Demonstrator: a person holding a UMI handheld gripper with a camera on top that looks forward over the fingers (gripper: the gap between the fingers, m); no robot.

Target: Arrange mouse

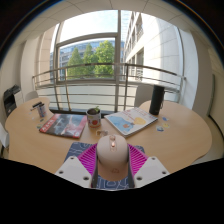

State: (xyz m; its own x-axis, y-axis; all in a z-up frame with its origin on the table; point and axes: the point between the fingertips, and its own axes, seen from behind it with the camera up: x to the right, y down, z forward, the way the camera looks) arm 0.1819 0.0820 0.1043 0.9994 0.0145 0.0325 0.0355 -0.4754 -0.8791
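No text, label, brand, number or sign can be read here. The magazine (pixel 62 124) lying on the bench (pixel 170 135) ahead and to the left of the hand-held gripper (pixel 112 166) has a printed cover, and so does the magazine (pixel 131 121) ahead and to the right, but the print on both is too small to make out. The cup (pixel 94 117) between them bears a dark mark that cannot be read either.
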